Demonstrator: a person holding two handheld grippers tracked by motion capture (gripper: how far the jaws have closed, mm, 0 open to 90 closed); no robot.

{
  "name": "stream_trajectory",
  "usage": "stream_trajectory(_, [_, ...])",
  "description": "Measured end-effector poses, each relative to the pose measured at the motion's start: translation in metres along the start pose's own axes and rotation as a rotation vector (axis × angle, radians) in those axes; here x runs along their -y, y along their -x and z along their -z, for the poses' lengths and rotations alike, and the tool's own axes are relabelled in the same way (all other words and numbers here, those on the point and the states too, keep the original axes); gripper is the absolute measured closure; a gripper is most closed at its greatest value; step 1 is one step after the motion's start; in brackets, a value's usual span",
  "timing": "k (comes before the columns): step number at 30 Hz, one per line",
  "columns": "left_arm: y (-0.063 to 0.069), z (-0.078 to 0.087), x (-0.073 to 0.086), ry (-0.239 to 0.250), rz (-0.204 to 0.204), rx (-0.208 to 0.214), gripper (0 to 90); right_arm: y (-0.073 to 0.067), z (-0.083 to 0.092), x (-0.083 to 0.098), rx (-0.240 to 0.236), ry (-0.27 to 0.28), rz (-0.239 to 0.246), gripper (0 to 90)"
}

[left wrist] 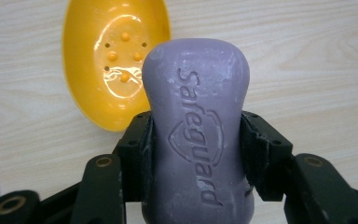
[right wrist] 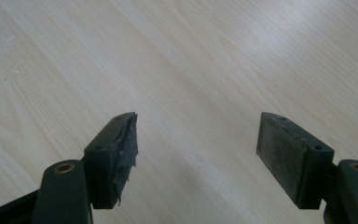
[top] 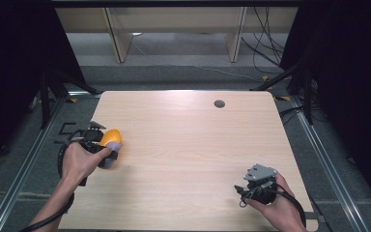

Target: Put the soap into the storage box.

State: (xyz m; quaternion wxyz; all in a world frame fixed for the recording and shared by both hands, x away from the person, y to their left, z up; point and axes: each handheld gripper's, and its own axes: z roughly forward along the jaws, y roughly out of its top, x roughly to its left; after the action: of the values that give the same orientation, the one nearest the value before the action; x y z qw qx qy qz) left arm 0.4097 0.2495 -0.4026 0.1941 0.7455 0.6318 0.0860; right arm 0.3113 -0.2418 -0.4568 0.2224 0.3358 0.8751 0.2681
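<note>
A purple bar of soap (left wrist: 196,126) with a raised brand name is clamped between the black jaws of my left gripper (left wrist: 196,156), which is shut on it. Just beyond the bar, a yellow oval soap dish (left wrist: 112,60) with small bumps and holes lies on the light wooden table (left wrist: 317,70). From above, the left gripper (top: 107,153) is at the table's left edge with the soap (top: 109,159) just in front of the dish (top: 111,137). My right gripper (right wrist: 196,149) stands open over bare wood; in the high view it (top: 246,190) is near the front right corner.
The table (top: 188,140) has a small round grommet (top: 219,103) near its far edge. Dark curtains, stands and cables surround the table. Wooden furniture legs stand on the floor beyond it.
</note>
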Motion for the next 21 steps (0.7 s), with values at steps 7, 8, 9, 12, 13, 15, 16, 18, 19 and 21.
stream_trajectory(7, [-0.008, -0.003, -0.011, 0.001, 0.022, -0.023, 48.6, -0.001, 0.0, 0.0, -0.002, -0.002, -0.015, 29.7])
stream_trajectory(8, [-0.008, -0.004, -0.013, 0.002, 0.025, -0.027, 48.6, 0.0, 0.0, 0.0, 0.0, 0.0, -0.002, 29.8])
stream_trajectory(9, [-0.009, -0.004, -0.014, 0.005, 0.028, -0.029, 48.6, 0.0, 0.0, 0.0, -0.001, 0.001, -0.001, 29.8])
stream_trajectory(12, [-0.012, -0.006, -0.02, 0.006, 0.04, -0.034, 48.6, 0.0, 0.0, 0.0, -0.001, 0.001, 0.0, 29.7])
stream_trajectory(13, [-0.012, -0.007, -0.021, 0.011, 0.043, -0.039, 48.6, 0.0, 0.0, 0.0, -0.001, 0.001, 0.001, 29.8])
stream_trajectory(15, [-0.014, -0.009, -0.024, 0.01, 0.044, -0.041, 48.6, 0.0, 0.0, 0.0, 0.0, 0.002, -0.003, 29.7])
stream_trajectory(16, [-0.014, -0.01, -0.027, 0.01, 0.051, -0.04, 48.6, -0.001, 0.0, 0.0, -0.001, 0.0, -0.016, 29.7])
stream_trajectory(18, [-0.015, -0.013, -0.029, 0.01, 0.052, -0.048, 48.6, 0.0, 0.0, 0.0, -0.001, 0.002, -0.003, 29.8])
stream_trajectory(19, [-0.016, -0.014, -0.03, 0.009, 0.052, -0.049, 48.6, 0.0, 0.0, 0.0, -0.001, 0.002, -0.002, 29.7])
stream_trajectory(21, [-0.017, -0.016, -0.033, 0.01, 0.057, -0.056, 48.6, 0.0, 0.0, 0.0, -0.001, 0.002, -0.002, 29.7])
